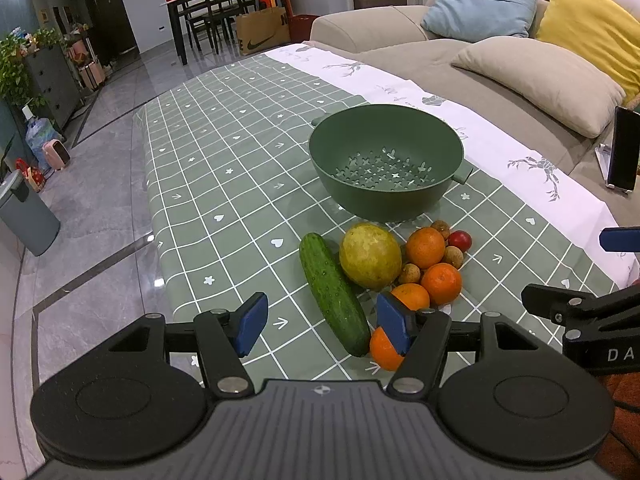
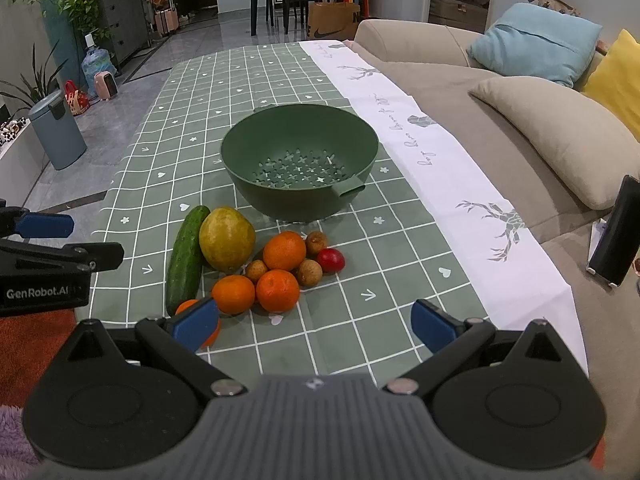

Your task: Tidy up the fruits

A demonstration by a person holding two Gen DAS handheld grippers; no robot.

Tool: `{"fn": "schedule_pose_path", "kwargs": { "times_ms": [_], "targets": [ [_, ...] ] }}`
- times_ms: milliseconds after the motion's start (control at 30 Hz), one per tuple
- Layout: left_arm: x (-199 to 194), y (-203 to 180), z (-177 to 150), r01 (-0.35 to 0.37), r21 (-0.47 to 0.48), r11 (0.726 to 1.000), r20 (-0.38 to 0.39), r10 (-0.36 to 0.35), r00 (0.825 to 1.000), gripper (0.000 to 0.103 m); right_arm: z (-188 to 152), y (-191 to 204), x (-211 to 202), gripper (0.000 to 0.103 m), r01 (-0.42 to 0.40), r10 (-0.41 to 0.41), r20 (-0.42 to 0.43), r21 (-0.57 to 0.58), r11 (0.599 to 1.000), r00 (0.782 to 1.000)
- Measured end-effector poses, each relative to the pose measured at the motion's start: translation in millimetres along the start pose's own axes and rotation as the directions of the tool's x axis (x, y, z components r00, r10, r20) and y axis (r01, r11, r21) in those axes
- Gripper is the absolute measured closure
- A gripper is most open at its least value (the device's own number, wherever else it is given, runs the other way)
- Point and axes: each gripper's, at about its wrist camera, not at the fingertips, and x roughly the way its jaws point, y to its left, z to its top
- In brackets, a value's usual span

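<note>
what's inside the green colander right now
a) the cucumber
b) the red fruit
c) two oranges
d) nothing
d: the green colander shows only its bare perforated bottom in both views, while the cucumber, the oranges and the red fruit all lie on the tablecloth in front of it.

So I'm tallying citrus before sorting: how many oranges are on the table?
4: one nearest the colander, two side by side in front, one at the cucumber's near end, partly hidden by a gripper pad.
</note>
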Motion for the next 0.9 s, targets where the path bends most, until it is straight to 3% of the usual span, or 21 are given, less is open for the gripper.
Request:
{"fn": "schedule_pose_path", "kwargs": {
  "times_ms": [900],
  "targets": [
    [-5.0, -1.8, -0.6, 0.0, 0.017, 1.0, 0.006, 0.0, 1.0, 0.029, -1.3, -4.7, -0.6, 0.005, 0.006, -0.006, 0.005, 0.008, 1.0, 1.0]
  ]
}}
